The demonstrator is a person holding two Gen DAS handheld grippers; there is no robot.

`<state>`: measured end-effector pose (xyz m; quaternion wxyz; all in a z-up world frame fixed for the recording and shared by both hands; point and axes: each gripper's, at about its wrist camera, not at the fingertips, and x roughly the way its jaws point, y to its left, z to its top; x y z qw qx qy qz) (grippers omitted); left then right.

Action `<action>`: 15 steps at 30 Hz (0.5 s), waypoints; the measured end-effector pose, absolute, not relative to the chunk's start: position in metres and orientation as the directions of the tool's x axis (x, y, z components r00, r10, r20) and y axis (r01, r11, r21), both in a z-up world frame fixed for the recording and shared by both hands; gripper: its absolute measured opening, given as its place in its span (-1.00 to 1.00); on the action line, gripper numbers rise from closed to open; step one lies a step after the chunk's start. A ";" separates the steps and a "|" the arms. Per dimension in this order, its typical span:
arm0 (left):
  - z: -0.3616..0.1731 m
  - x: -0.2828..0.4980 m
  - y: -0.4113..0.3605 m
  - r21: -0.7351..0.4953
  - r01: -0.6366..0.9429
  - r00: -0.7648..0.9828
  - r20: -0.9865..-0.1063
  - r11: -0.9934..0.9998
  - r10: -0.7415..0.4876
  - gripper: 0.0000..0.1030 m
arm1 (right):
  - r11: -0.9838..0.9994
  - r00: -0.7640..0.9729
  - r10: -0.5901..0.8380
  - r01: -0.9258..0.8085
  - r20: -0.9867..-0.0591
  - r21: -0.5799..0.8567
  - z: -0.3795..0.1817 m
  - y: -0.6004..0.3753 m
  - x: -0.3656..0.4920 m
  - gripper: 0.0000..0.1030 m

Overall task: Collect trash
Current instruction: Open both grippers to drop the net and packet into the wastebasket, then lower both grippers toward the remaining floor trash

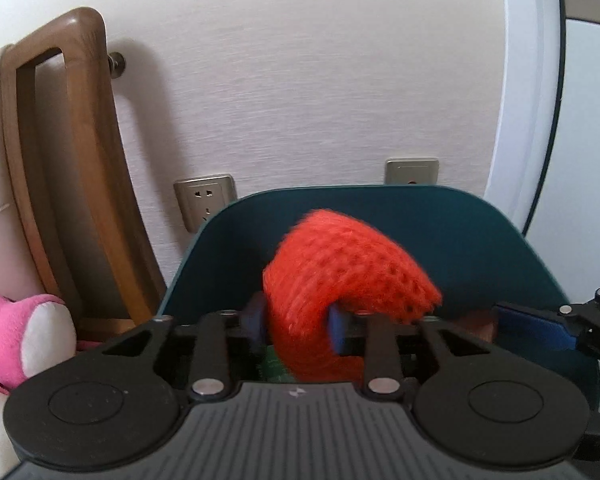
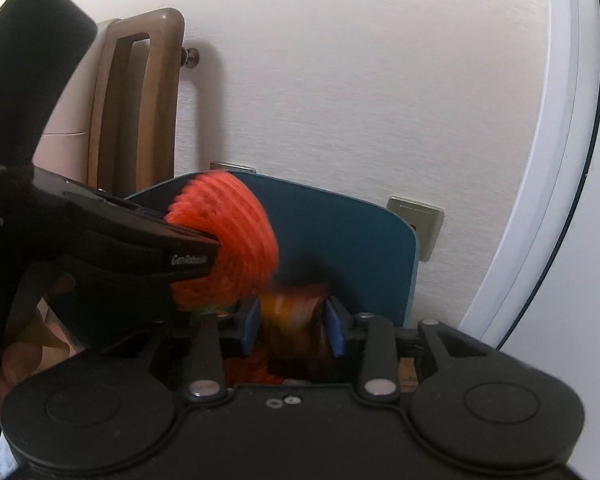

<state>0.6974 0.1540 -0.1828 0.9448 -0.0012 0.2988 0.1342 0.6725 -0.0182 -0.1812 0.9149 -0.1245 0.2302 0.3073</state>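
trash bin (image 1: pixel 480 248): dark teal, open top, tall curved back wall, stands against the white wall (image 1: pixel 320 80) below two sockets; both claws hover over its mouth, inside mostly hidden.
red foam net (image 1: pixel 340 276): biggest trash piece, orange-red mesh fruit sleeve, soft and springy, curled in a loop, motion-blurred; sits over the bin opening between the left pads.
left gripper (image 1: pixel 297 326): jaws partly apart, net between the blue pads, one pad poking through the loop; pads do not look pressed, so I read it as released, not clamped.
orange-brown wrapper (image 2: pixel 295 320): smaller piece, crumpled and glossy, heavily blurred; between the right pads above the bin; can't name what it is.
right gripper (image 2: pixel 291 328): jaws partly apart, wrapper fills the gap; can't tell if pads press on it.
risk 1: net loop snags on the left pad and rides back out with the claw when it withdraws.
risk 2: light springy net bounces off the rim or back wall and lands on the floor.
risk 3: both claws are crowded over one mouth, so they may knock each other and flick a piece out.
risk 4: wrapper sticks to a right pad and fails to fall.
nearby: wooden chair back (image 1: pixel 59 160), pink plush toy (image 1: pixel 19 340) left of bin.
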 end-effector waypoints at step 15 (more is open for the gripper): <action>-0.155 0.649 0.154 0.030 -0.238 0.843 -0.489 0.971 0.222 0.62 | 0.815 0.753 0.501 -0.576 -0.428 -0.059 -0.149 -0.031 0.635 0.61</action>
